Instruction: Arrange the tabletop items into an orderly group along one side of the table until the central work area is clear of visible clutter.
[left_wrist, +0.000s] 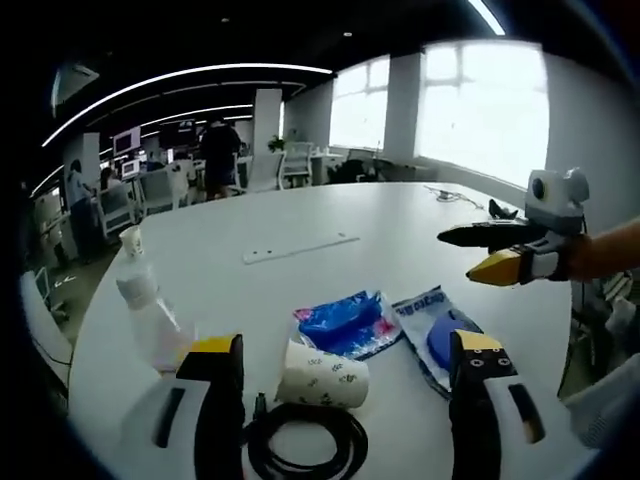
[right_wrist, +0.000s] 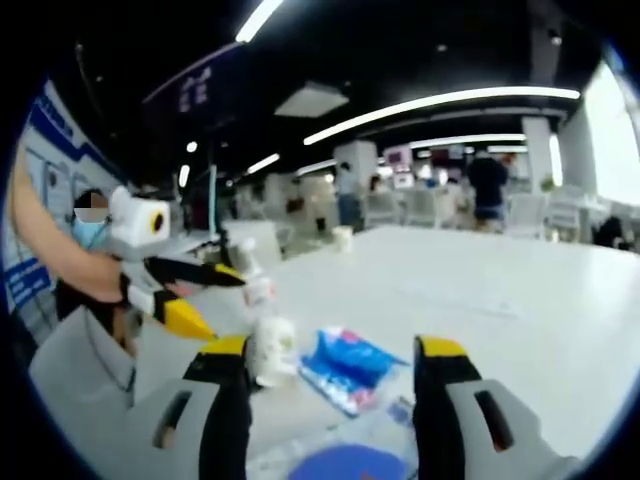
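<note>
Bright windows (left_wrist: 480, 100) glare — ceiling strip lights (right_wrist: 440, 105) bend at the edges; right gripper view blurred.

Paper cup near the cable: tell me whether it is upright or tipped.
Tipped. The paper cup lies on its side on the table, beside the black cable.

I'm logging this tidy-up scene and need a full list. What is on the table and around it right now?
Paper cup: one, white, patterned, on its side near the table edge.
Cable: one, black, coiled by the cup.
Blue packet: one, beside the cup.
White-blue packet: one, next to the blue packet.
Plastic bottle: one, clear, near the table's edge.
White strip: one, mid-table.
Left gripper: yellow-tipped jaws apart.
Right gripper: jaws apart.
</note>
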